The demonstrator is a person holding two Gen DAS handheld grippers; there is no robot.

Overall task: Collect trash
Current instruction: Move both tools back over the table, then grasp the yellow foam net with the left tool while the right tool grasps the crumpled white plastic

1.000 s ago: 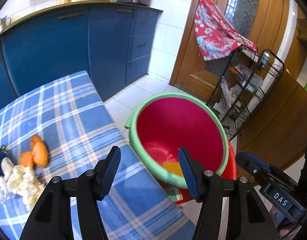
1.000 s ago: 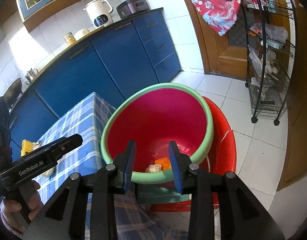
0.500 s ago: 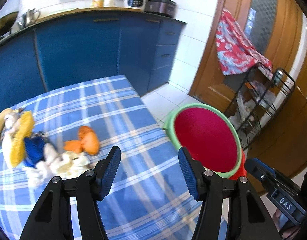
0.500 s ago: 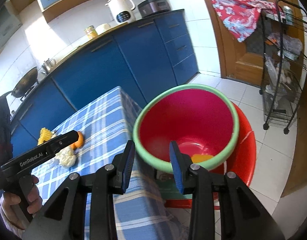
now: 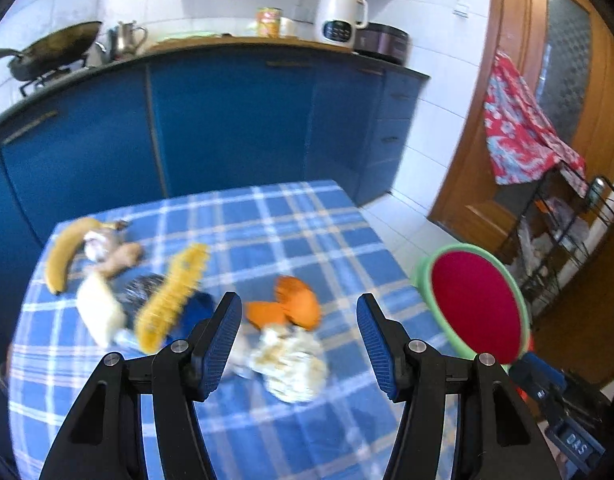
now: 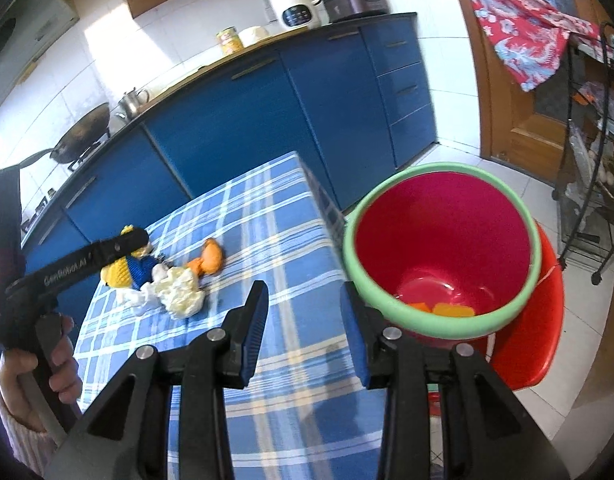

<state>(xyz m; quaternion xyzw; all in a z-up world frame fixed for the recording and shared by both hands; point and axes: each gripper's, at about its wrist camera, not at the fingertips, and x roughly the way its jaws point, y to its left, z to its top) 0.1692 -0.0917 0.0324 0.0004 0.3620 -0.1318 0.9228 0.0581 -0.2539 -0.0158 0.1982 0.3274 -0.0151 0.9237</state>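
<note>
On the blue checked tablecloth lie an orange peel, a crumpled tissue, a corn cob, a banana and other blurred scraps. My left gripper hovers open above the peel and tissue, holding nothing. It shows from the side in the right wrist view, over the same pile. My right gripper is open and empty above the table's near corner, beside the red bin with a green rim. Orange and yellow scraps lie at the bin's bottom.
The bin stands on a red seat off the table's right edge. Blue cabinets run behind the table. A black wire rack stands by the wooden door at right. A person's hand holds the left gripper's handle.
Both grippers swung left, away from the bin and over the table. The left one now sits above the trash pile. Neither jaw gap has visibly changed.
</note>
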